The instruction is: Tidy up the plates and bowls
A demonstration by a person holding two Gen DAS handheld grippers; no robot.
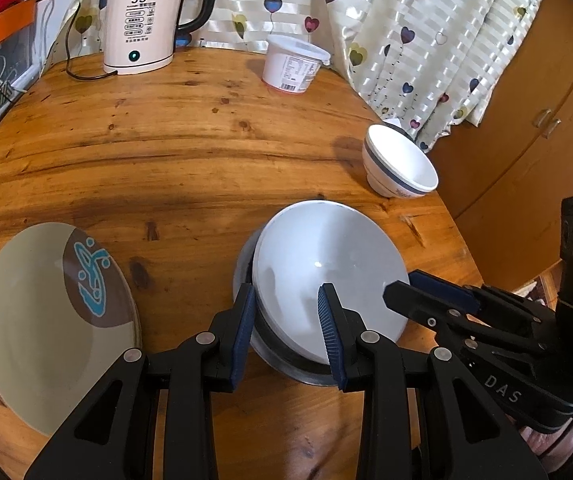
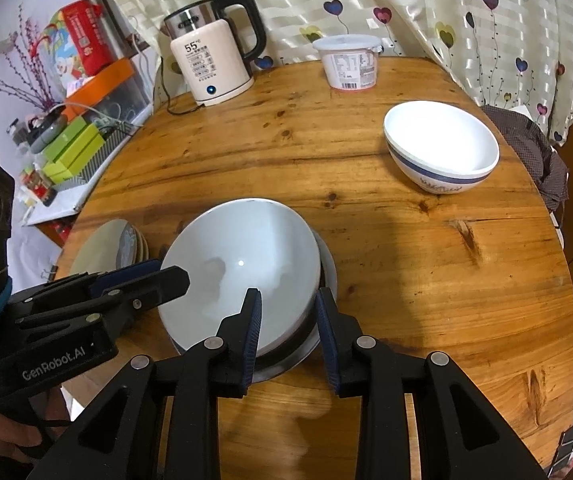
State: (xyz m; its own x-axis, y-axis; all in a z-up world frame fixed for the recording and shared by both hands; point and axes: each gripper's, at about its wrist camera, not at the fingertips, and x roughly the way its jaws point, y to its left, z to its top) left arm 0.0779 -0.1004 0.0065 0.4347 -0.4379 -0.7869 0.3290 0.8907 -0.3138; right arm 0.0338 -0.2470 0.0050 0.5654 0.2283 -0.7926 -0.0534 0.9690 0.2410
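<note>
Left wrist | left gripper (image 1: 288, 330) straddles white bowl (image 1: 326, 276) rim

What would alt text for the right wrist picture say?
Two handheld grippers straddle opposite rims of a white bowl nested in a metal bowl on a round wooden table. Farther back stand a blue-banded bowl, a kettle and a lidded tub; a plate lies left.

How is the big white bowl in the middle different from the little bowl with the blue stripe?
The big white bowl is plain; the striped bowl has a blue band outside. The big white bowl sits nested in a metal bowl with both grippers at its rim; the striped bowl stands alone on the table, untouched. Both are white inside, empty and upright.
</note>
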